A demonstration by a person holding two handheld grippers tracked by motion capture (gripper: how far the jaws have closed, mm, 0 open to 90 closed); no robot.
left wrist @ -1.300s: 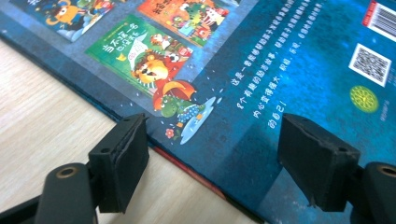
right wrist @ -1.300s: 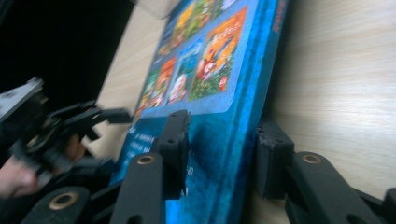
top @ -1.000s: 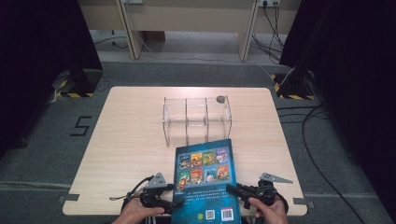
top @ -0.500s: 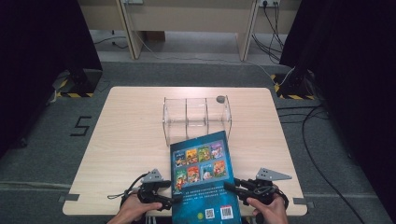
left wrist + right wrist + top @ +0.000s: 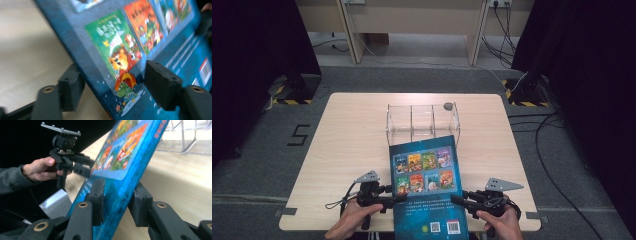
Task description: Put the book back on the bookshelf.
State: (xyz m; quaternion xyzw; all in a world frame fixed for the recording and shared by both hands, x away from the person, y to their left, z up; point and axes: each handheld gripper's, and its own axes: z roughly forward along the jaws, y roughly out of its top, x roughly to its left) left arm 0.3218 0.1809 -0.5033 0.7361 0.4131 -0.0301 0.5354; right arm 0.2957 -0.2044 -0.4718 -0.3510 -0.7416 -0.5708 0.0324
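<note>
A blue picture book (image 5: 428,190) with small cover pictures and barcodes hangs tilted over the table's near edge, held on both sides. My left gripper (image 5: 396,199) is shut on its left edge, with one pad under the book (image 5: 125,62) and the other on its cover. My right gripper (image 5: 458,198) is shut on the right edge; the book (image 5: 125,170) stands between its pads. The left gripper (image 5: 85,171) and the hand holding it show across the book in the right gripper view. The book's far edge reaches up to the clear organiser (image 5: 422,122).
The clear organiser has three compartments and stands mid-table, with a small grey object (image 5: 448,106) on its right top corner. Bare wooden table (image 5: 347,135) lies left and right of it. Cables (image 5: 557,165) run on the floor to the right.
The book has risen and swung slightly left, its far edge now overlapping the organiser's front. Both grippers have moved up and a little forward with it.
</note>
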